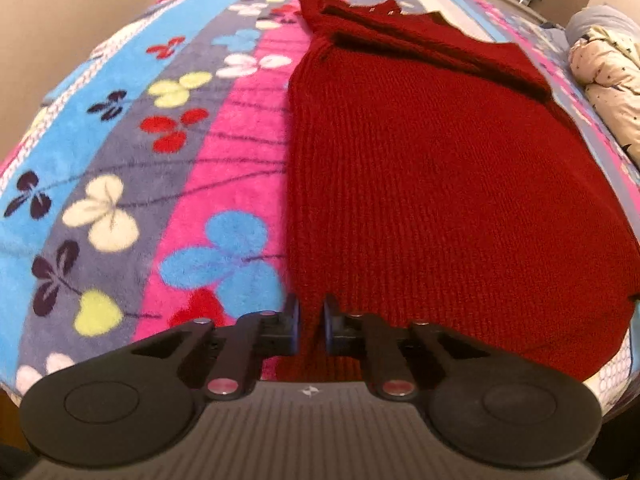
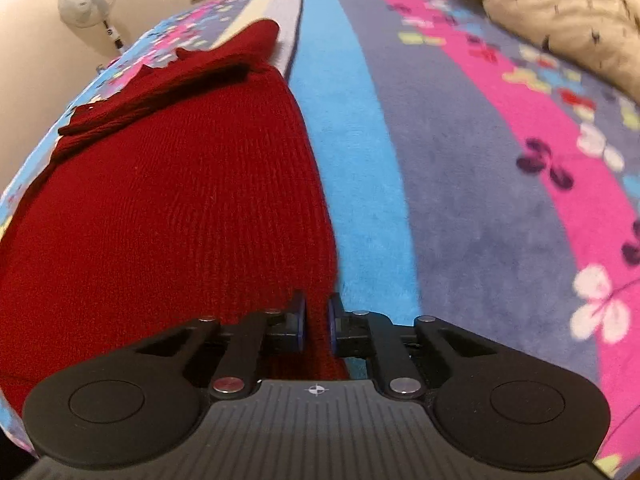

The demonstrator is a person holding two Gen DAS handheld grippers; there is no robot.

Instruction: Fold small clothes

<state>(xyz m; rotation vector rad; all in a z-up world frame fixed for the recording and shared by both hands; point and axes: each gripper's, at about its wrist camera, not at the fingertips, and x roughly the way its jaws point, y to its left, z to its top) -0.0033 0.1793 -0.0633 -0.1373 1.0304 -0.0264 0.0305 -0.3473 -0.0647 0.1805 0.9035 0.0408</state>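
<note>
The dark red ribbed knit sweater (image 1: 440, 184) lies flat on the striped butterfly-print fleece blanket (image 1: 120, 168), its near hem corners pinched by the closed left claw (image 1: 311, 326) and right claw (image 2: 317, 326), probably to fold it away.

A bed is covered by a fleece blanket (image 1: 120, 152) striped blue, grey and pink with butterfly prints. Beige walls (image 1: 60, 12) stand behind it. A white pedestal fan (image 2: 87, 0) stands by the wall, and a cream speckled quilt (image 2: 560, 16) lies bunched at the bed's far side.
</note>
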